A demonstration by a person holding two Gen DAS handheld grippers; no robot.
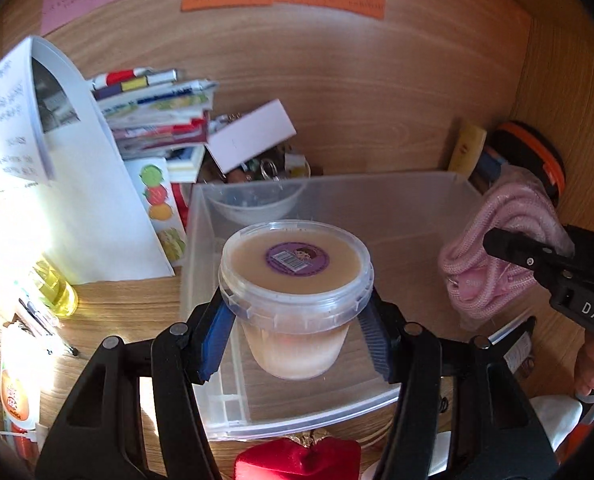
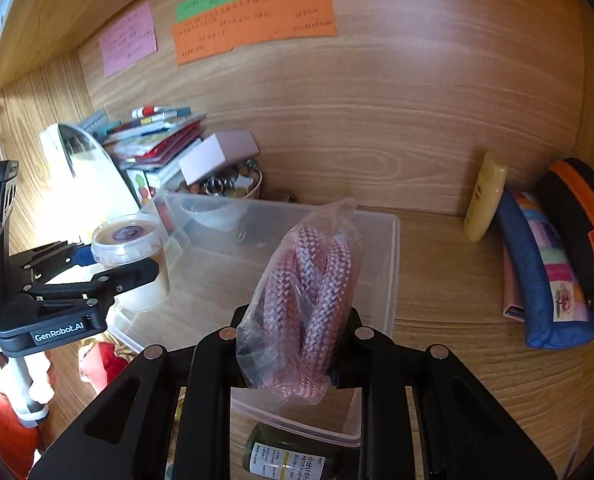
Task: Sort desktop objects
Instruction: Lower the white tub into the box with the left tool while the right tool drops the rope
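My left gripper [image 1: 297, 344] is shut on a clear lidded tub [image 1: 295, 280] of pale cream with a purple sticker, holding it upright above the clear plastic bin [image 1: 377, 196]. The same tub [image 2: 131, 256] and left gripper [image 2: 113, 270] show at the left of the right wrist view. My right gripper [image 2: 293, 356] is shut on a bagged coil of pink rope [image 2: 309, 288], held over the right part of the bin [image 2: 393, 280]. In the left wrist view the rope [image 1: 493, 264] and right gripper [image 1: 537, 258] hang at the bin's right side.
A stack of books [image 1: 157, 120], a folded white paper [image 1: 57, 168] and a bowl of trinkets [image 2: 229, 184] stand at the back left. A yellow tube [image 2: 485, 200] and pencil cases [image 2: 553, 272] lie right. A red object [image 1: 301, 460] and a small jar [image 2: 293, 460] sit near the front.
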